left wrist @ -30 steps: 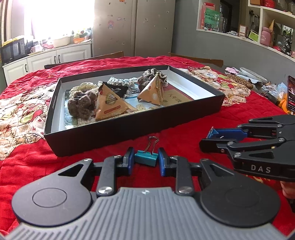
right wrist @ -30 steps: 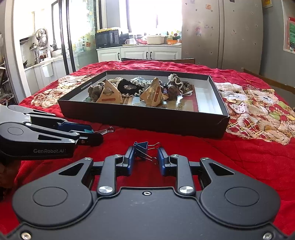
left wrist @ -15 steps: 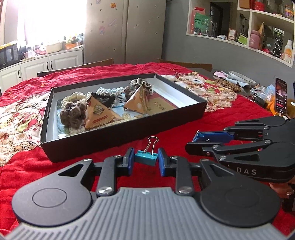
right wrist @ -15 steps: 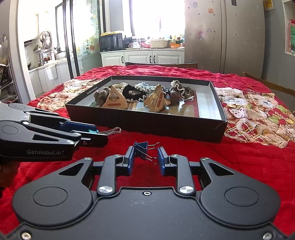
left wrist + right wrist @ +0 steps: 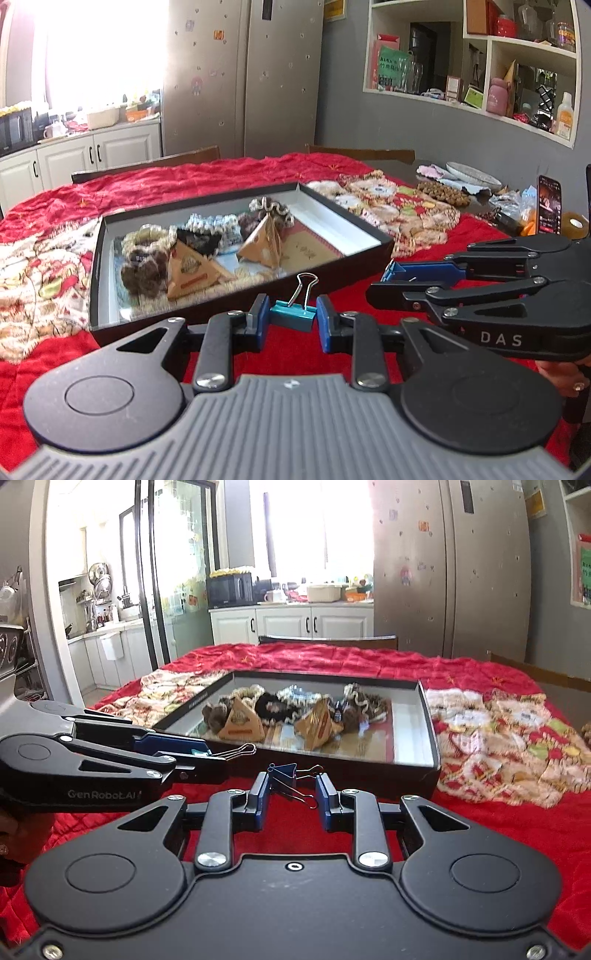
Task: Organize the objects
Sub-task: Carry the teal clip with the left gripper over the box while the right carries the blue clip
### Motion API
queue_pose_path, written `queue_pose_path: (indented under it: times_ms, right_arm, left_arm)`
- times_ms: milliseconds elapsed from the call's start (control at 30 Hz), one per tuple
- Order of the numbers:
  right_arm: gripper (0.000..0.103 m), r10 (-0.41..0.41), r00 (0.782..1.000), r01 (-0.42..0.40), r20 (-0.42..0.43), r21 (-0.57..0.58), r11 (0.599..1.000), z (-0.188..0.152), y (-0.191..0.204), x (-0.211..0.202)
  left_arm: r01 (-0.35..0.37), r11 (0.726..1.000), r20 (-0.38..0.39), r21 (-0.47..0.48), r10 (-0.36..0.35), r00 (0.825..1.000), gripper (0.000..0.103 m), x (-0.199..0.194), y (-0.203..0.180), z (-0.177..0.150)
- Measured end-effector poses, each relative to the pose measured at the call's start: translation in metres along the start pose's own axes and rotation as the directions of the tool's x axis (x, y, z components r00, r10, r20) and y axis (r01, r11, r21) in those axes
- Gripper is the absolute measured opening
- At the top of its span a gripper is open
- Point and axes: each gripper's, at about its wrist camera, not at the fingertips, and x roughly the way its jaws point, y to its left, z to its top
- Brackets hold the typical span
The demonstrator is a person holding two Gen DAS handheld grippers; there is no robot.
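Note:
My left gripper (image 5: pixel 291 314) is shut on a teal binder clip (image 5: pixel 293 314), wire handles up, held above the red cloth just short of the black box (image 5: pixel 240 306). My right gripper (image 5: pixel 291 782) is shut on a dark blue binder clip (image 5: pixel 284 771); it shows side-on in the left wrist view (image 5: pixel 388 280). The left gripper with its clip shows in the right wrist view (image 5: pixel 221 755). The box (image 5: pixel 428 720) holds scrunchies (image 5: pixel 147 266) and two tan pyramid packets (image 5: pixel 192 271).
A red quilted cloth (image 5: pixel 480 830) covers the table, with patterned cloths at the left (image 5: pixel 33 273) and right (image 5: pixel 406 214). A phone (image 5: pixel 548 210), tape roll (image 5: pixel 576 223) and plate (image 5: pixel 472 173) lie at the far right. Chairs stand behind the table.
Both grippers, still holding their clips, have risen and tilted up. The box now sits lower and smaller in both views. The grips have not changed.

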Motion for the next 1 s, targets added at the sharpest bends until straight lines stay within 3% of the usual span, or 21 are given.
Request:
queue_pose_path:
  times_ms: [500, 767, 1000]
  right_arm:
    - [0.026, -0.074, 0.995, 0.077, 0.073, -0.049, 0.996, 0.049, -0.011, 0.004]
    - [0.026, -0.108, 0.991, 0.113, 0.084, -0.061, 0.992, 0.072, -0.02, 0.027]
    - [0.026, -0.121, 0.992, 0.122, 0.04, -0.027, 0.992, 0.076, -0.038, 0.065]
  left_arm:
    - [-0.084, 0.996, 0.069, -0.015, 0.084, 0.994, 0.031, 0.013, 0.012, 0.049]
    - [-0.124, 0.991, 0.041, -0.058, 0.126, 0.991, 0.031, 0.042, 0.027, 0.064]
    - [-0.146, 0.987, 0.009, -0.07, 0.147, 0.989, 0.031, 0.067, 0.033, 0.067]
